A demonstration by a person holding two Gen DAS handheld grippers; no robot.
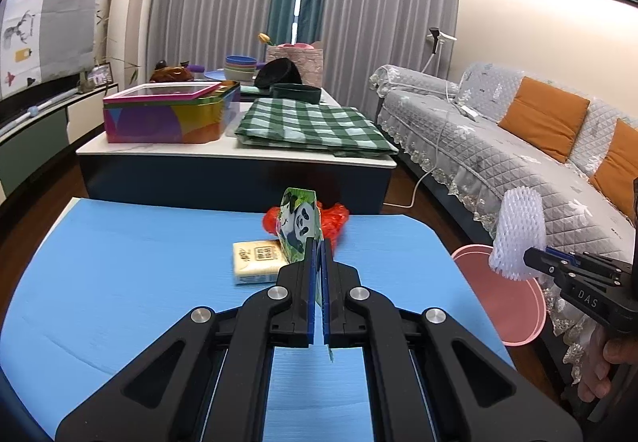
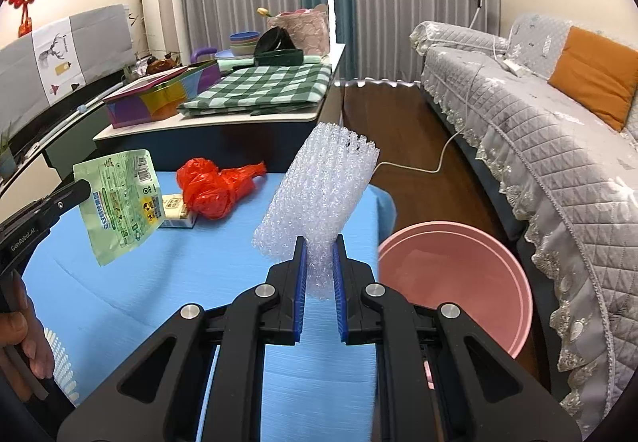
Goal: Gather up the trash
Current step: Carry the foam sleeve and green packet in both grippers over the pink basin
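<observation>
The left gripper [image 1: 318, 242] is clamped flat on the lower edge of a green panda-print wrapper [image 1: 300, 223], which is held upright above the blue table [image 1: 131, 242]. The right gripper [image 2: 319, 242] is closed narrowly on a white foam net sleeve [image 2: 325, 186], whose base is squeezed between the blue pads while the rest stands free above them. A pink bin [image 2: 458, 274] stands on the floor just beside the right edge of the table, between the table and the sofa [image 2: 538, 131], and appears empty. A red plastic bag [image 2: 217, 186] and a small tissue pack [image 2: 175, 211] are left on the table, touching each other. The step in hand is judged to be carriage of both held items to the bin. Each item is best brought fully over the bin mouth before the jaws are opened, since both are light and may drift or cling to the pads. The foam sleeve, being nearer, is best released first; the wrapper must be carried across the table edge. The grip should be kept firm until then.
</observation>
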